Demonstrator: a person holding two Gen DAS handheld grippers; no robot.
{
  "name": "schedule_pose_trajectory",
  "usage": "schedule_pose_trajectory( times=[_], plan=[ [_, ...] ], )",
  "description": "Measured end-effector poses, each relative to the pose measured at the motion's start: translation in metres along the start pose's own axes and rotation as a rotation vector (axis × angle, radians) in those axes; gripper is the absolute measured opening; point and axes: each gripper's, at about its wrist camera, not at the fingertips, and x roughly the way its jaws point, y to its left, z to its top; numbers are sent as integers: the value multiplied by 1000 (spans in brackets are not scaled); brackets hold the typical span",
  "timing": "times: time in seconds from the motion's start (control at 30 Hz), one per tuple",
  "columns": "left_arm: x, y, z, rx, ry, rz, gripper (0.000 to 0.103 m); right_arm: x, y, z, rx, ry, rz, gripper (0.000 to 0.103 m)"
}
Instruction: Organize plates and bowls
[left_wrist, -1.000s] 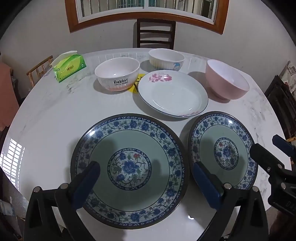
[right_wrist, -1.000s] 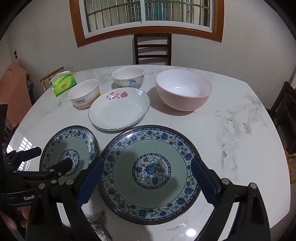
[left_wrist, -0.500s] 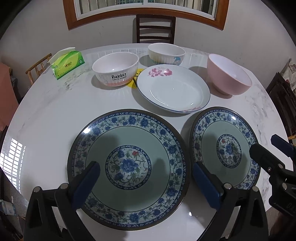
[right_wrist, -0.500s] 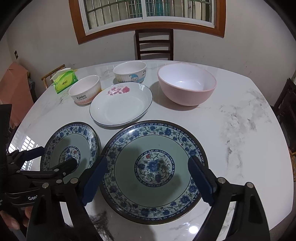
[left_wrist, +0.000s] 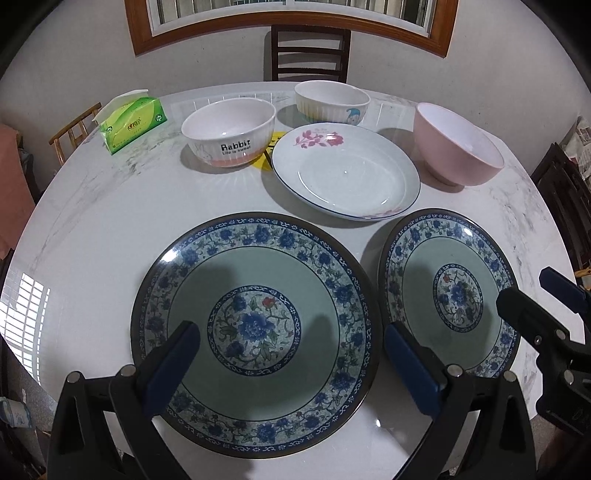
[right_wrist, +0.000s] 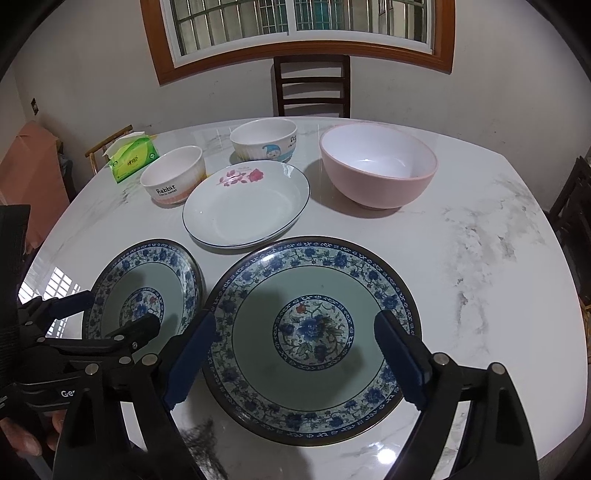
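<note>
Left wrist view: we hold the left gripper (left_wrist: 291, 350) released, jaws wide and empty, above the blue-floral, green-centred left ceramic plate (left_wrist: 255, 332) at 6 o'clock on the round white marble table (left_wrist: 92, 221). A matching right plate (left_wrist: 448, 291) sits just beside it at 4 o'clock, apart from it. The white oval flower-print plate (left_wrist: 345, 173) lies at 1 o'clock. The white "Rabbit" bowl (left_wrist: 229, 133) is at 11, the white cartoon-print bowl (left_wrist: 332, 101) at 12, the pink bowl (left_wrist: 458, 147) at 2. A green tissue box (left_wrist: 131, 123) sits at 10. The right gripper's black arm shows at 4 o'clock.

Right wrist view: our right gripper (right_wrist: 295, 354) is released too, pads spread over the right plate (right_wrist: 314, 332), gripping nothing. The left plate (right_wrist: 144, 291) is at 9 o'clock, with the left gripper (right_wrist: 110, 314) hanging above it. The oval plate (right_wrist: 245, 203) is at 11, the pink bowl (right_wrist: 378, 166) at 1, the "Rabbit" bowl (right_wrist: 173, 175) and cartoon bowl (right_wrist: 264, 138) behind.
</note>
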Motion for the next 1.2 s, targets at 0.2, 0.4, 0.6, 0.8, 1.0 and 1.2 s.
schedule_pose_trajectory(
  times=[0.2,0.4,0.6,0.8,1.0,1.2],
  plan=[
    [0,-1,0,0,2,-2,102,-2,1,-1,0,0,3,85],
    [0,-2,0,1,6,-1,102,-1,1,-1,2,2,7,85],
    [-1,-3,-1,4,7,-1,102,-2,1,-3,4,2,8,85],
    [-1,-4,-2,3,7,-2,102,-2,0,-3,5,3,10,85],
    [-2,-4,-3,5,7,-2,102,-3,0,-5,1,4,12,85],
    [-2,-5,-4,2,9,-6,102,-3,1,-7,-1,7,24,79]
  ],
)
